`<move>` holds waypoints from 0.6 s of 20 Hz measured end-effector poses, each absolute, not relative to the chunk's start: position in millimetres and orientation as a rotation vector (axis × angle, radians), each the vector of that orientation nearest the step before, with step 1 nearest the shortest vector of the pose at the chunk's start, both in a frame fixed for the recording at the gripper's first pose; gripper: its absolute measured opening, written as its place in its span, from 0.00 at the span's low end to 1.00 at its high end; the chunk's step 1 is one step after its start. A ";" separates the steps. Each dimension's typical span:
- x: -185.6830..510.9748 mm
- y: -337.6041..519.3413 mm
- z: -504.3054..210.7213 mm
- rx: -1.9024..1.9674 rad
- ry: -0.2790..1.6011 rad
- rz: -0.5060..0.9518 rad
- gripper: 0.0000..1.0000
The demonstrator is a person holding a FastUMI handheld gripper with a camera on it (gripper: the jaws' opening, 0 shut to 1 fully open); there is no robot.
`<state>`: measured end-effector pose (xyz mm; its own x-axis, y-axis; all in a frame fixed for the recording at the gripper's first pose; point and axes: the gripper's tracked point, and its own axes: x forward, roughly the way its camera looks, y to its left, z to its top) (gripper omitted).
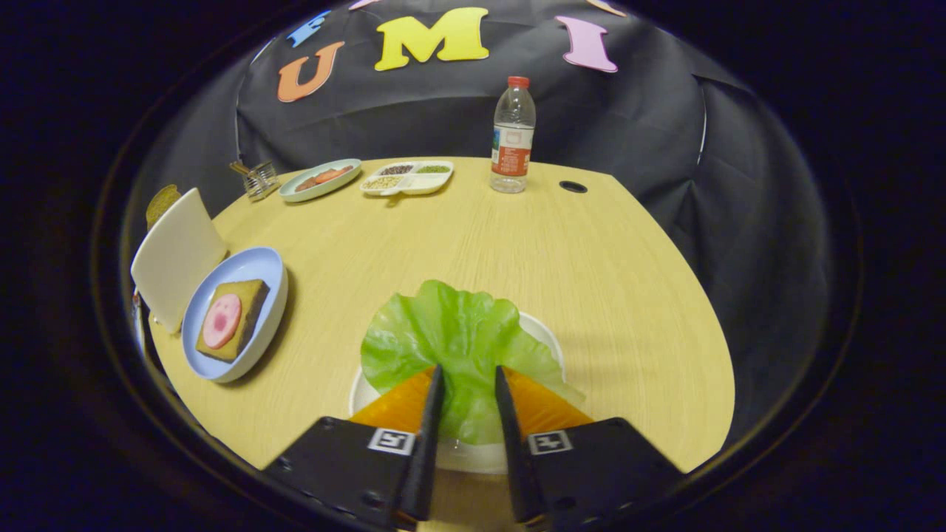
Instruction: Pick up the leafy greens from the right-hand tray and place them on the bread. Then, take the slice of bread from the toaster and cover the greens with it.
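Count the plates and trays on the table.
4: white plate under the lettuce between the gripper fingers; blue plate holding bread; green plate and divided tray beyond.

At the far edge of the pale wooden counter (517, 244) stands a clear water bottle (513, 135) with a red cap, upright, near a round dark hole (573, 187) in the top. Beside it lie a white divided dish (407, 178) of grains and a pale green plate (319, 179), with a small glass jar (259, 179) beyond that.
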<state>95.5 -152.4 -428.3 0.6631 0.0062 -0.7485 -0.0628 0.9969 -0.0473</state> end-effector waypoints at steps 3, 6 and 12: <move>96.7 -150.5 -427.5 -0.067 0.846 0.048 0.02; 96.5 -148.2 -418.2 -0.041 0.839 0.058 0.01; 98.2 -138.3 -379.8 -0.013 0.767 0.079 0.00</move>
<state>98.2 -138.3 -379.8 0.7169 0.0664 -0.6940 -0.0761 0.9970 0.0168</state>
